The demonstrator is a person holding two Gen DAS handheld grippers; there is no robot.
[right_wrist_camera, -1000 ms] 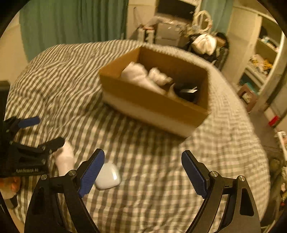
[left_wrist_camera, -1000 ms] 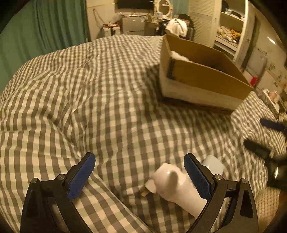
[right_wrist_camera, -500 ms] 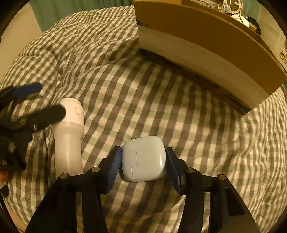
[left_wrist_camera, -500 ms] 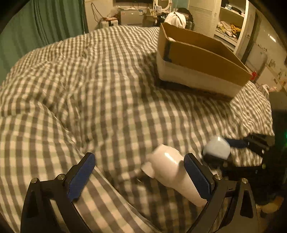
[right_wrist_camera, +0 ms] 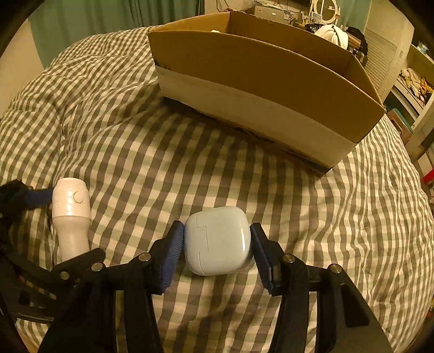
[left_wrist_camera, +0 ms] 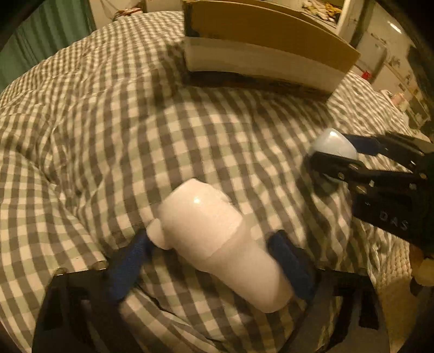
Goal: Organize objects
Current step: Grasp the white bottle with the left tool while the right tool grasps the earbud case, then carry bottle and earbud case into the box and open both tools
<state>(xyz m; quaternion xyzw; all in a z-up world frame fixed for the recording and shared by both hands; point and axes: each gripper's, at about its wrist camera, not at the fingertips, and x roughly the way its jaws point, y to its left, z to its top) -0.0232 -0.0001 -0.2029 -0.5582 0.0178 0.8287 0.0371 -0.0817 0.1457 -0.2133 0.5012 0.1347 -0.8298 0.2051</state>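
My left gripper (left_wrist_camera: 214,252) is shut on a white cylindrical device (left_wrist_camera: 217,239) with a round button, lying on the checked bedspread; it also shows in the right wrist view (right_wrist_camera: 72,214). My right gripper (right_wrist_camera: 217,241) is shut on a pale blue earbud case (right_wrist_camera: 217,240), held just above the bed; the case also shows in the left wrist view (left_wrist_camera: 333,146). An open cardboard box (right_wrist_camera: 260,81) stands on the bed beyond both grippers.
The grey and white checked bedspread (right_wrist_camera: 135,152) is rumpled into folds at the left. A green curtain (right_wrist_camera: 89,24) hangs behind the bed. Shelves and clutter (right_wrist_camera: 412,78) stand at the far right.
My left gripper's fingers closed onto the white device. My right gripper, holding the blue case, lifted and drew back, so the box's open top now shows.
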